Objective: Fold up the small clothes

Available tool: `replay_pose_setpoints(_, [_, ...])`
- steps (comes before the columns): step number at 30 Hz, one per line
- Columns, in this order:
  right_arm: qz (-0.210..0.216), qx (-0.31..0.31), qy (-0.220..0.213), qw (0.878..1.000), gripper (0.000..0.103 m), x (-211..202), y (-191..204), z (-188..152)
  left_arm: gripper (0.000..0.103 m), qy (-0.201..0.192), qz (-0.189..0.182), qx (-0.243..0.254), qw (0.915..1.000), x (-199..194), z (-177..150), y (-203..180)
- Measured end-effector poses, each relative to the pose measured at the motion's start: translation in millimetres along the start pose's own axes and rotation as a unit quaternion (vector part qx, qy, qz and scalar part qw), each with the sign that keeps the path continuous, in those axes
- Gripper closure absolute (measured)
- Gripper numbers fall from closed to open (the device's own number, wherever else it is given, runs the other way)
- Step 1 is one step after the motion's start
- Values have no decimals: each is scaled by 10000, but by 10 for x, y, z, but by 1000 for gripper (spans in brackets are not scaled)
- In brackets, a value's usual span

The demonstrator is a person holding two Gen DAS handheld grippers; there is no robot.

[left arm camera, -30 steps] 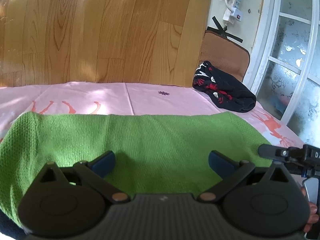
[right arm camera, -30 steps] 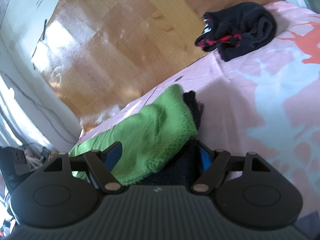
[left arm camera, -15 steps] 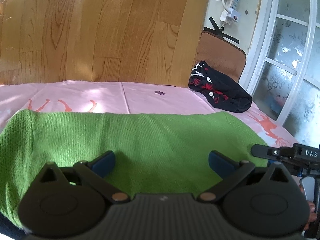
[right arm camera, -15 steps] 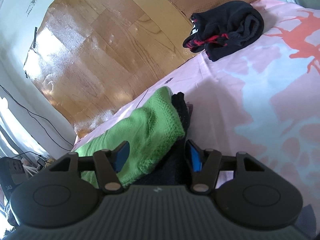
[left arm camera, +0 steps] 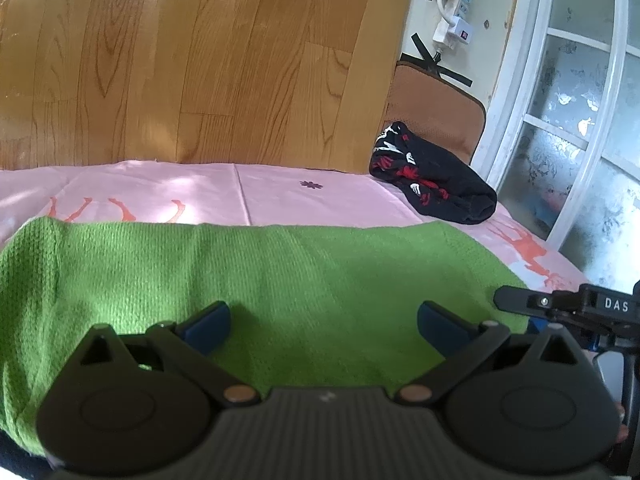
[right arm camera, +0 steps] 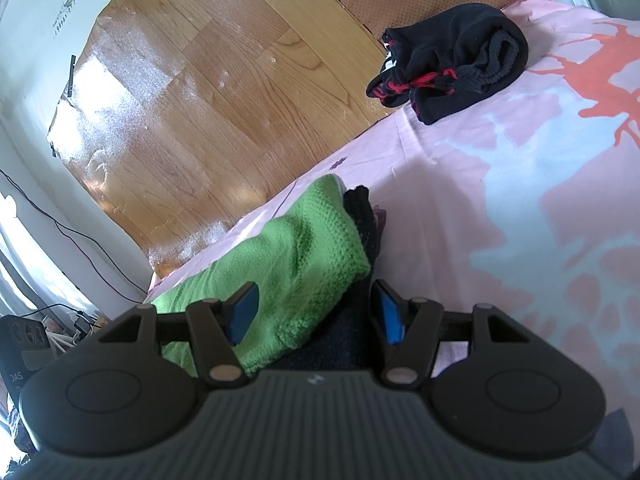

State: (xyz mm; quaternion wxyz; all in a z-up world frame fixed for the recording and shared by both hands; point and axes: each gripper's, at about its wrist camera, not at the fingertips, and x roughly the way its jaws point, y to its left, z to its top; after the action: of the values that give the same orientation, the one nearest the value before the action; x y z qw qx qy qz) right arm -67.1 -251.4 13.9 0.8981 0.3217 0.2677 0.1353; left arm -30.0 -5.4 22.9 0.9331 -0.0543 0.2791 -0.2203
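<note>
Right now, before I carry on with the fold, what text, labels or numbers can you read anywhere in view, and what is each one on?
"DAS": white letters on the black body of the right tool, at the right edge of the left wrist view.
"JAS" (first letter unclear): faint letters on a black device, at the lower left of the right wrist view.
Small print on the wall paper: too blurred to read.
No text on the green cloth.

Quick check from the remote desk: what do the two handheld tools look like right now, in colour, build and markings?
Both match: left tool and right tool have ribbed black bodies, two round black discs, copper-coloured pivot pins and blue finger pads. White lettering "DAS" shows on the right one from the left view.
</note>
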Motion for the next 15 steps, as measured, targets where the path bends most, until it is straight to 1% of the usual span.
replay_pose_setpoints(7, [1,-18,2,10000,37,5,8,3,0,25,0,48,10000,5,7,-3])
replay_pose_setpoints(10, [2,-25,4,10000,37,4,8,6,0,19,-57,56,10000,-10,21,14])
replay_pose_setpoints(13, [-1,-24,3,10000,37,5,10,5,0,-92,-148,-18,9998,-53,30,53])
replay_pose_setpoints(15, [-2,-24,3,10000,37,7,10,7,0,-200,-135,-103,9997,-88,41,95])
